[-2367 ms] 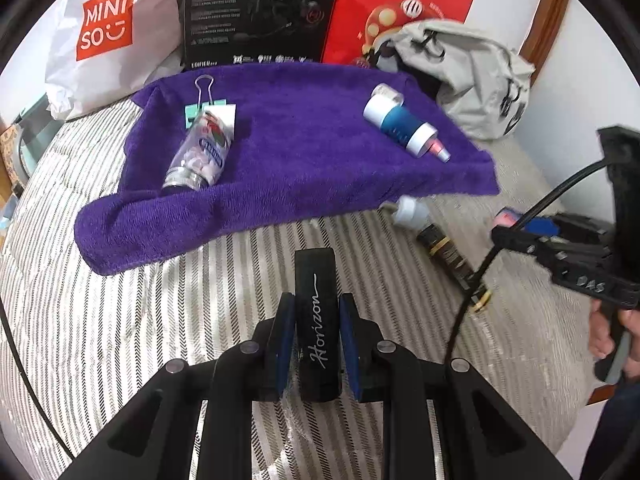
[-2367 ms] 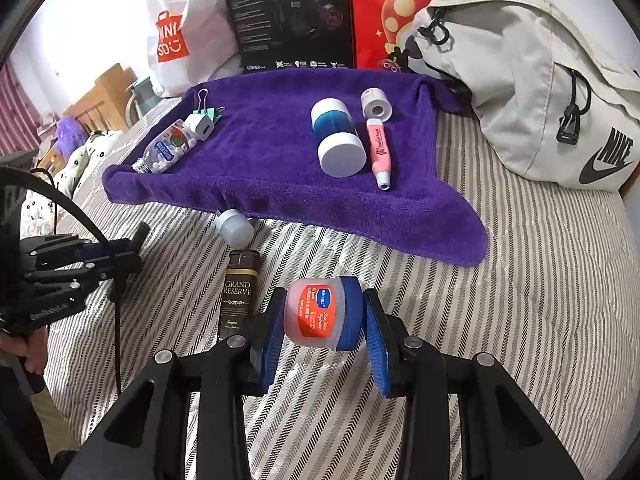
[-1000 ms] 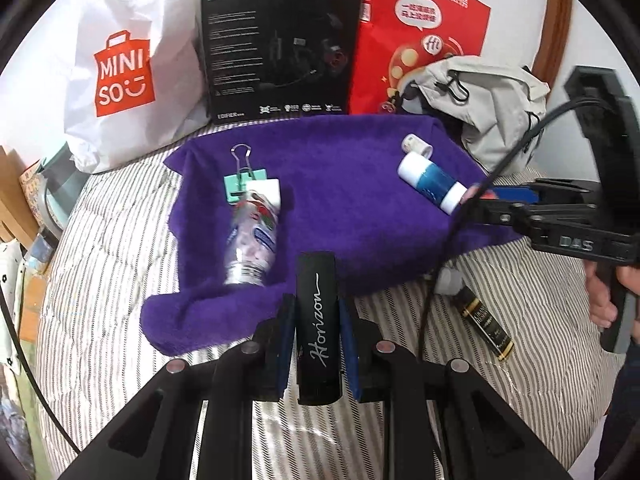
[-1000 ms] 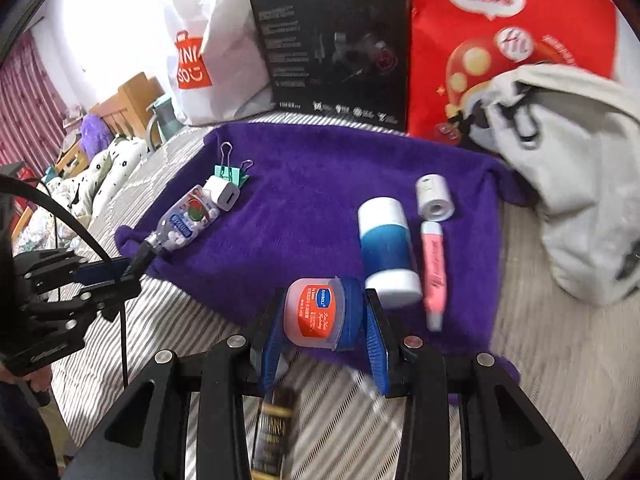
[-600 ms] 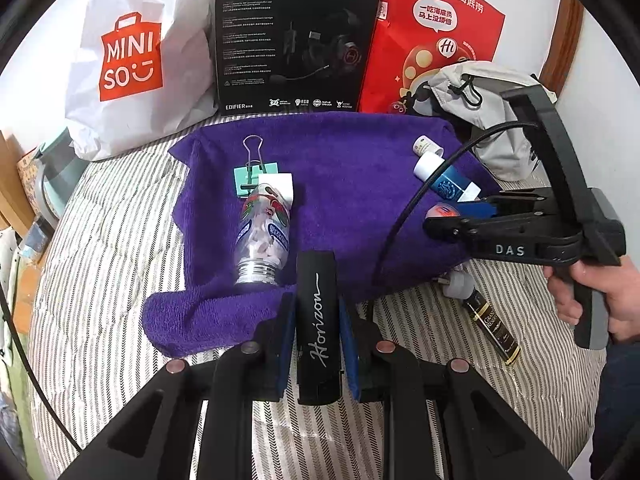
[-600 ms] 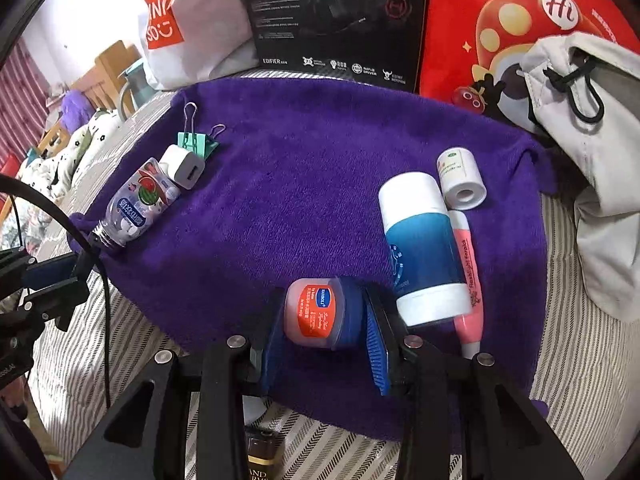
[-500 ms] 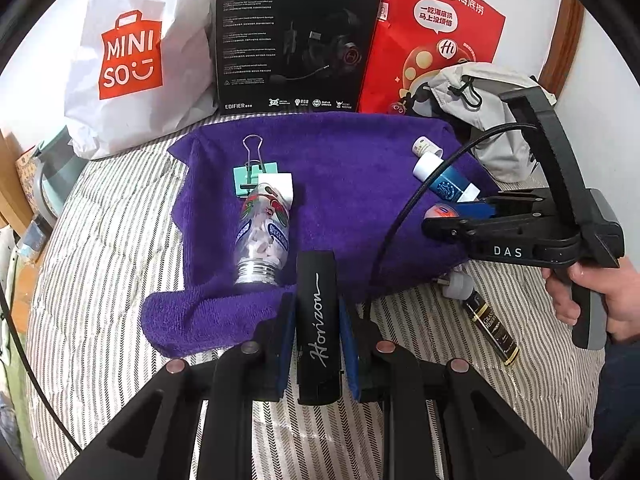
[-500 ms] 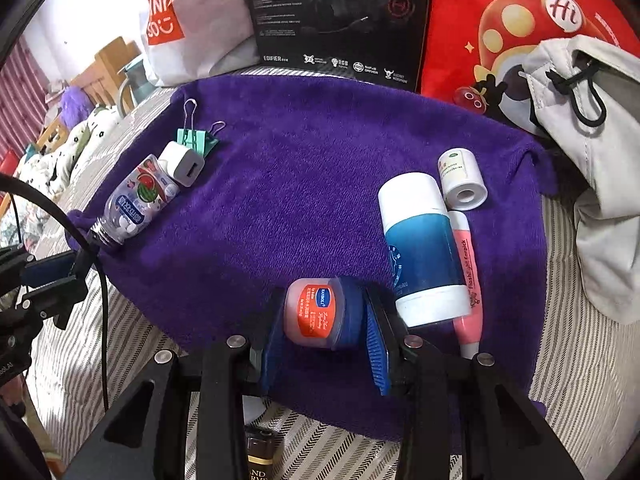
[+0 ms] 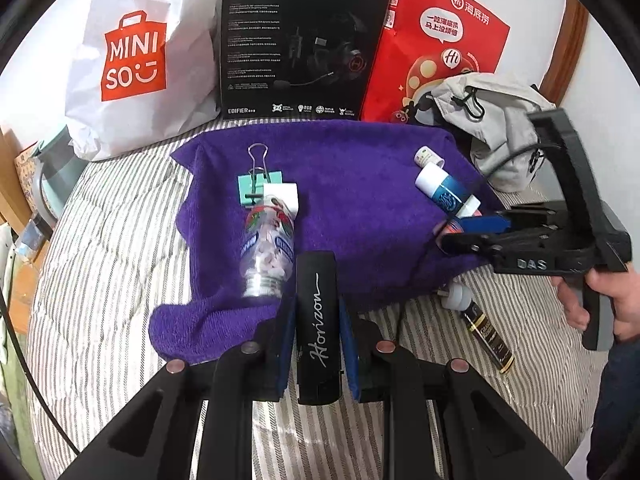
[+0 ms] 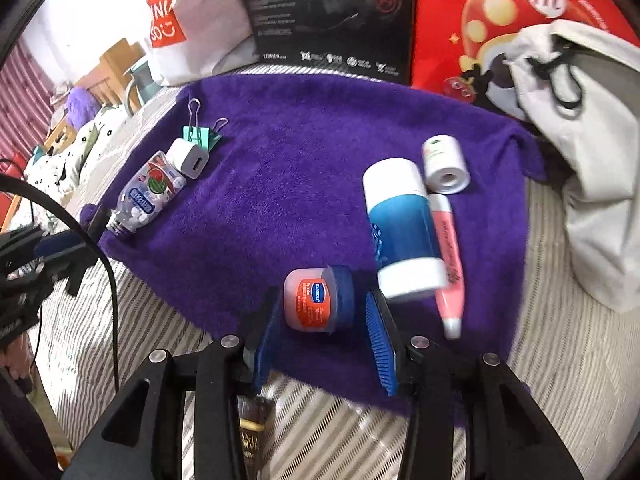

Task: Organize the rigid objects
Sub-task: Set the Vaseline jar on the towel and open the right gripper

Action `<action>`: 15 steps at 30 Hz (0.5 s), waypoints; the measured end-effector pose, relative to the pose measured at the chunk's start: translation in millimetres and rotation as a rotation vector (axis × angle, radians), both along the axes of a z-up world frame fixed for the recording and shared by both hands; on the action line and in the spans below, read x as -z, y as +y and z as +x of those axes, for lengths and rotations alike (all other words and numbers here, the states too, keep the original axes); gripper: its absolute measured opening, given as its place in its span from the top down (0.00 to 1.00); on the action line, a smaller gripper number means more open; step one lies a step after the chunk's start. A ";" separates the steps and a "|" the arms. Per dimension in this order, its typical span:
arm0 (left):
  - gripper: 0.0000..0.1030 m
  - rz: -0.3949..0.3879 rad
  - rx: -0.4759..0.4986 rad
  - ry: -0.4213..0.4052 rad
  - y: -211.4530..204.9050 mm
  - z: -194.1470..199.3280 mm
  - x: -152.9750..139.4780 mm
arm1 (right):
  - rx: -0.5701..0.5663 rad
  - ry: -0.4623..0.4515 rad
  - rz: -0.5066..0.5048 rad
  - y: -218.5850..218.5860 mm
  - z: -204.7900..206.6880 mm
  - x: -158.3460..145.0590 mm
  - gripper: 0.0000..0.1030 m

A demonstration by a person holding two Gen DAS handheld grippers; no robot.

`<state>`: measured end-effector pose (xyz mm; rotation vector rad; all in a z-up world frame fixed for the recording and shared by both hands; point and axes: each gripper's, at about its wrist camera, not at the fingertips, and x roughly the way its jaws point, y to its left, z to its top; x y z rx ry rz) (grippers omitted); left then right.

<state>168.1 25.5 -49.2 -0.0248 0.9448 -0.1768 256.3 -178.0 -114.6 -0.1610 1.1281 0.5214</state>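
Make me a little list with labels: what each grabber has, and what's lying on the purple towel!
left gripper: shut on a black Horizon case
right gripper: open, pads apart around the small jar
small jar: on the purple towel, near its front edge
right side of towel: blue and white bottle, pink tube, small white roll
left side of towel: candy bottle, white charger, green binder clip
off the towel: dark Grand Reserve bottle on the striped bedding
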 end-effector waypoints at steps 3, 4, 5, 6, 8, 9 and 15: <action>0.80 0.002 0.002 -0.002 -1.7 7.5 -3.3 | 0.008 -0.037 -0.001 -8.5 -11.5 -11.1 0.58; 0.80 0.000 0.005 -0.003 -3.3 12.1 -4.5 | 0.007 -0.044 0.005 -10.8 -14.7 -14.1 0.57; 0.80 -0.001 0.007 -0.004 -4.8 15.4 -4.9 | 0.010 -0.049 0.019 -13.8 -17.6 -17.4 0.57; 0.80 -0.002 0.011 -0.003 -6.4 19.2 -5.1 | 0.011 -0.050 0.034 -16.8 -20.2 -19.9 0.56; 0.80 -0.005 0.018 0.003 -11.3 29.3 -3.4 | 0.014 -0.057 0.046 -23.4 -27.8 -24.9 0.56; 0.80 -0.003 0.021 0.008 -14.4 34.2 -2.1 | 0.018 -0.065 0.047 -26.3 -31.7 -27.3 0.56; 0.80 0.014 0.030 0.040 -28.8 57.6 10.8 | 0.046 -0.099 0.075 -49.9 -49.2 -42.7 0.55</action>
